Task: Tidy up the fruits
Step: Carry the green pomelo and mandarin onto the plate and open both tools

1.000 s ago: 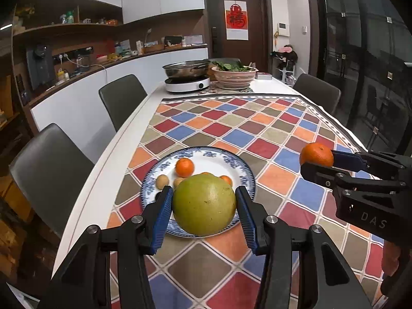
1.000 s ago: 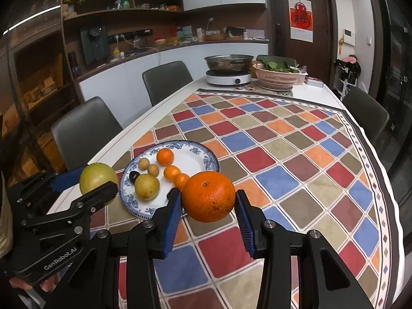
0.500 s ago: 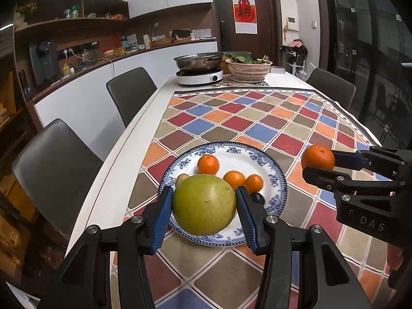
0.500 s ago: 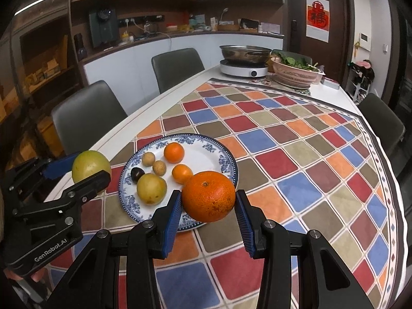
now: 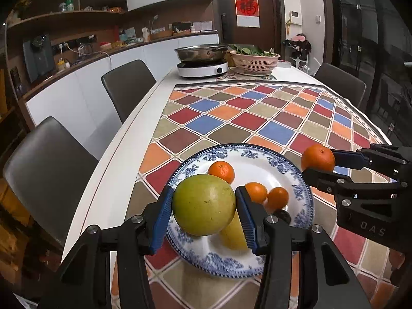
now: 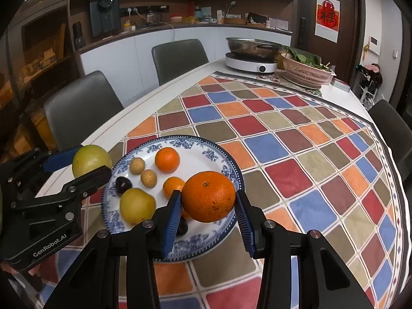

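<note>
My left gripper [image 5: 203, 206] is shut on a large green-yellow pomelo [image 5: 203, 204] and holds it above the near left rim of the blue-and-white plate [image 5: 257, 154]. My right gripper [image 6: 207, 207] is shut on a big orange [image 6: 208, 196] above the plate's [image 6: 195, 141] near right rim. On the plate lie a yellow pear [image 6: 137, 206], small tangerines [image 6: 167, 159], two brown longans [image 6: 148, 178] and a dark plum [image 6: 123, 185]. The pomelo also shows in the right wrist view [image 6: 88, 159], the orange in the left wrist view [image 5: 318, 159].
The plate sits on a checkered tablecloth [image 6: 296, 141] on a long white table. An induction cooker with a steel pan [image 6: 251, 51] and a basket of greens [image 6: 306, 70] stand at the far end. Grey chairs [image 6: 79, 108] line the left side.
Both grippers have moved toward the plate with their fruits; the plate now looks larger and closer, and both fruits hang over its rim.
</note>
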The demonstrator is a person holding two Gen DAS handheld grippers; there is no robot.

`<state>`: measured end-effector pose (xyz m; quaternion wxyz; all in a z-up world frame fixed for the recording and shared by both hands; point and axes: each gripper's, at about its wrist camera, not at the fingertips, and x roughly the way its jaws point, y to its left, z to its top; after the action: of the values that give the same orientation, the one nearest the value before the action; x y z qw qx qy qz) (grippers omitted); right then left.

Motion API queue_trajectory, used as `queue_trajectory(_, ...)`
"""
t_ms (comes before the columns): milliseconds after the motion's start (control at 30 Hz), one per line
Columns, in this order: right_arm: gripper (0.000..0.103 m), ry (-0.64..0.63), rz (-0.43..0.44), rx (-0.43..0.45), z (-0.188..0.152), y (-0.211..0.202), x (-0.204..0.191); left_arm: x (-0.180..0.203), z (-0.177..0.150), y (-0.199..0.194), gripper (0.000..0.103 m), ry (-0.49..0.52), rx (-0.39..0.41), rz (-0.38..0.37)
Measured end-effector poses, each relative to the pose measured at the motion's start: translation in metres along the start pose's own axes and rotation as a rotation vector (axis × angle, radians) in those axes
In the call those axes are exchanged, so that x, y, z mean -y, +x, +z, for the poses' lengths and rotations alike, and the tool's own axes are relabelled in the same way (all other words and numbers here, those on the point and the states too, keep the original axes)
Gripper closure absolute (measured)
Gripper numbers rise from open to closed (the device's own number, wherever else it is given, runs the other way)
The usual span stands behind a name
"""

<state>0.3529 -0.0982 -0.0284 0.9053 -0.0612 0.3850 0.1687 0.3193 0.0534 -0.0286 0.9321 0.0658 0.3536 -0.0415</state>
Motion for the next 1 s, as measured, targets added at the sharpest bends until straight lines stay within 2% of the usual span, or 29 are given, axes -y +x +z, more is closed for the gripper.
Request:
queue_trajectory(567,0.060,0.014,0.015,-0.075,0.013,0.057,0.004,-0.009,0.016,0.053,0.054,-0.006,-0.073,-0.036)
queue_trajectory(833,0.060,0.040,0.016,-0.074,0.014,0.066,0.010,-0.005,0.015,0.058,0.054,0.012,-0.084,-0.035)
queue_trajectory(867,0.059,0.043,0.018,-0.074,0.013,0.065,0.010,-0.004,0.015,0.058,0.054,0.016,-0.085,-0.033)
queue_trajectory(933,0.050,0.049,0.006,-0.053,0.012,0.059,0.012,-0.002,0.015,0.057,0.054,0.024,-0.087,-0.037)
queue_trajectory(1000,0.048,0.054,-0.015,-0.035,0.011,0.052,0.014,0.002,0.015,0.054,0.054,0.036,-0.084,-0.045)
